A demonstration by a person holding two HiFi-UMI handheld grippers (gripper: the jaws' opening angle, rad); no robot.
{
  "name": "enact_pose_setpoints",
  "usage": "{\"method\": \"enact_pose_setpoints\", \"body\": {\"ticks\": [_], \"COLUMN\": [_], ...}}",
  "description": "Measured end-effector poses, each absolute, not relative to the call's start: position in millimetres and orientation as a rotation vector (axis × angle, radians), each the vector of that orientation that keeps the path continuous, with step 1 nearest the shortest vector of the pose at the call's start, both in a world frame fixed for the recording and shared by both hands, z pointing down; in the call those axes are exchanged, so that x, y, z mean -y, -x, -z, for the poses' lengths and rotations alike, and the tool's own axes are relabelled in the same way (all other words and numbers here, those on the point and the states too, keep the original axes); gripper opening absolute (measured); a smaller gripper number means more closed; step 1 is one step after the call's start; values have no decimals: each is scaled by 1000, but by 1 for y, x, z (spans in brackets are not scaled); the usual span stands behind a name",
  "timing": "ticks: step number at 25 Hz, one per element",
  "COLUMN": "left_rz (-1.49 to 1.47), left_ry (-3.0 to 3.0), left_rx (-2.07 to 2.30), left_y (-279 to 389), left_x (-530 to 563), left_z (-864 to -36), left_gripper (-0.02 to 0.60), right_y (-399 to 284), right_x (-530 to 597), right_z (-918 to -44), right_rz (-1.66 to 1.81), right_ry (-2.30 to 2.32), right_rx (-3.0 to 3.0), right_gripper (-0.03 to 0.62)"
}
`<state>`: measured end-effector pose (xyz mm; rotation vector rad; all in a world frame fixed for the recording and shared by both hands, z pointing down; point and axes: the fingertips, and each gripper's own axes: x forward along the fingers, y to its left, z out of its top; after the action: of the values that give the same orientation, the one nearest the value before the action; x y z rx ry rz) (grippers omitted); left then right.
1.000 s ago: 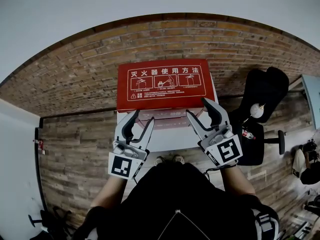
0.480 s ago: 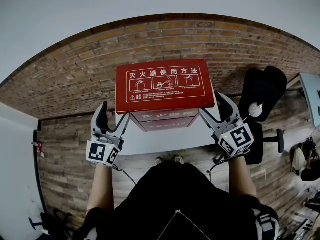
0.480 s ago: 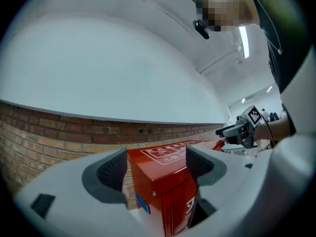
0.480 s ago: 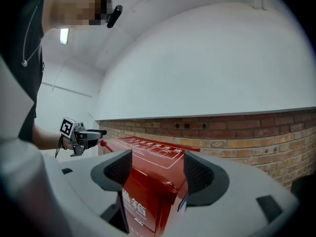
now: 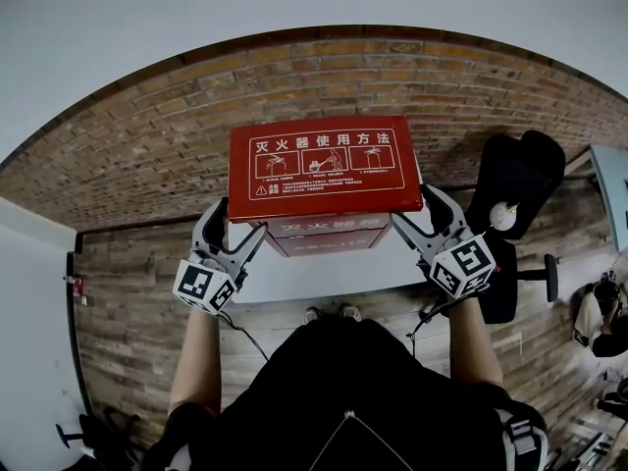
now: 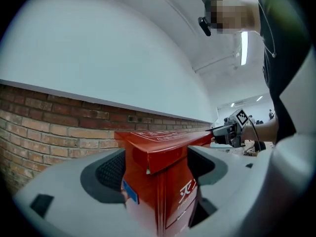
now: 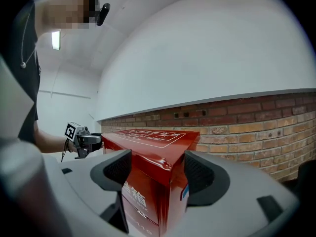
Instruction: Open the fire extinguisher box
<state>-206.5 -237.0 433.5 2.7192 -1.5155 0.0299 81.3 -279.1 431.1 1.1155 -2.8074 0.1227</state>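
The red fire extinguisher box (image 5: pixel 324 235) stands against the brick wall, and its lid (image 5: pixel 324 165) with white print lies over its top. My left gripper (image 5: pixel 238 226) straddles the lid's front left corner (image 6: pixel 168 142). Its jaws are opening, with the corner between them, and I see no pad pressing on it. My right gripper (image 5: pixel 417 209) straddles the front right corner (image 7: pixel 148 139) in the same way, jaws opening around it. Each gripper shows in the other's view, the right gripper (image 6: pixel 229 132) and the left gripper (image 7: pixel 81 139) at the far corner.
The box rests on a white ledge (image 5: pixel 324 275) in front of the brick wall (image 5: pixel 147 145). A black office chair (image 5: pixel 515 214) stands close to the right of my right gripper. Wooden floor (image 5: pixel 137 292) lies below, and the person's shoes are under the ledge.
Both grippers moved from the box's front outward and up to the lid's two front corners. Their jaws spread wider and now stand around the corners.
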Motion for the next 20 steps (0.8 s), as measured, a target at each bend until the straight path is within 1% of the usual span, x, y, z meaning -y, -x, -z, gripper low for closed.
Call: {"method": "enact_pose_setpoints", "body": {"ticks": [14, 20], "left_rz": [-54, -25], "left_ry": [-2713, -2694], "left_rx": [1538, 1513], "left_y": [202, 204], "left_x": [238, 239], "left_z": [-435, -416], "left_gripper": [420, 420], "right_y": [-83, -82], "right_x": [278, 277], "right_z": [-434, -417], "right_rz": [-86, -103], "right_ry": [-1128, -1119], "right_rx": [2767, 2777], "right_gripper": [313, 313]}}
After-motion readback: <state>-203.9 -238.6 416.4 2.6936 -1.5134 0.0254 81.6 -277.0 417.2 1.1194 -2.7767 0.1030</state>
